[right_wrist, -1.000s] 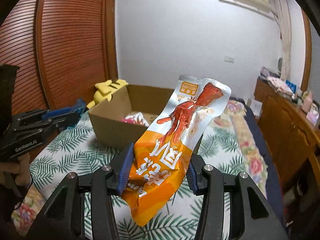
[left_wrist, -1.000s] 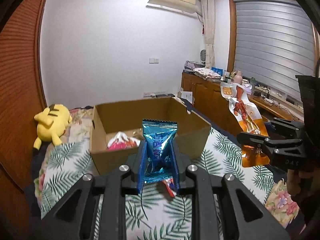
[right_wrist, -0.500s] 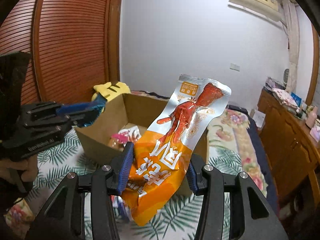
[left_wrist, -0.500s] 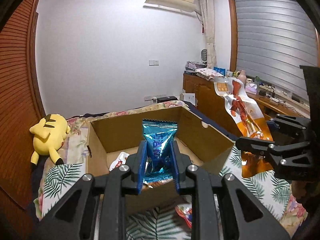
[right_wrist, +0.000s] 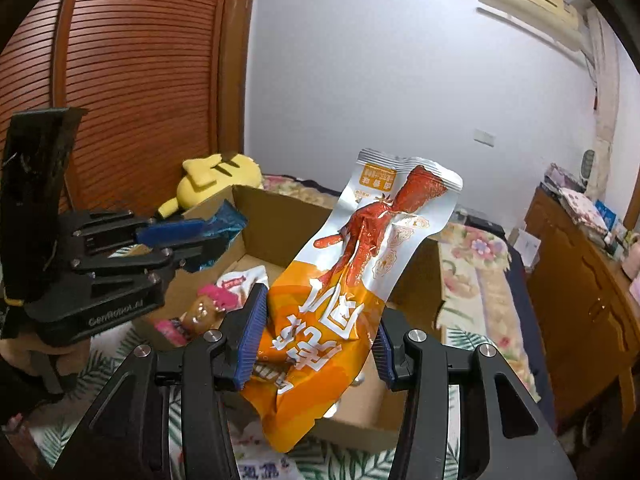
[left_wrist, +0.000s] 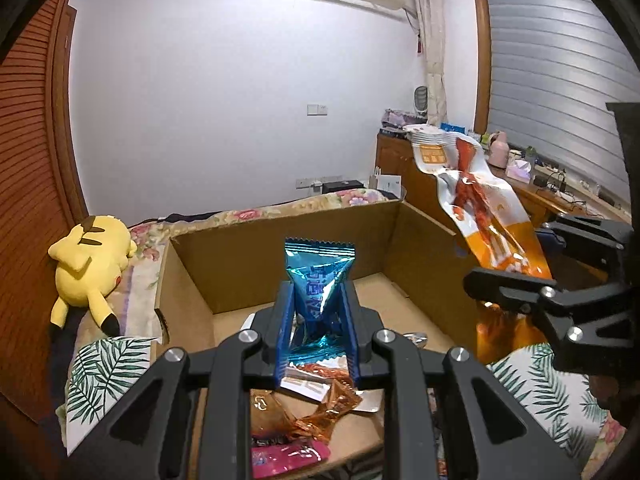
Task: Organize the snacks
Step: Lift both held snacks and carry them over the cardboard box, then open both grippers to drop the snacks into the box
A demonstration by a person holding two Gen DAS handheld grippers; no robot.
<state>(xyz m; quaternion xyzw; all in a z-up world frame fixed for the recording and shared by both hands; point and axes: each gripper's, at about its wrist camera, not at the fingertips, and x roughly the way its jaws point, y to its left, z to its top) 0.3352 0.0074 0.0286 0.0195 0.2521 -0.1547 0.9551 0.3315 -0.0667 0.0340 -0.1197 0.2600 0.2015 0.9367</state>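
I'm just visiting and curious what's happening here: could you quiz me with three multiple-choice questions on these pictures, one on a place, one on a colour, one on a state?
1. Where does the yellow plush toy lie?
A. inside the box
B. on the bed beside the cardboard box
C. on the wooden cabinet

2. What colour is the small packet in the left gripper?
A. shiny blue
B. green
C. black

3. How is the right gripper?
A. open and empty
B. lying on the bed
C. closed on the orange snack pouch

Answers: 1 B, it rests left of the box wall. 2 A, blue foil shows between the jaws. 3 C, both pads press the pouch's sides.
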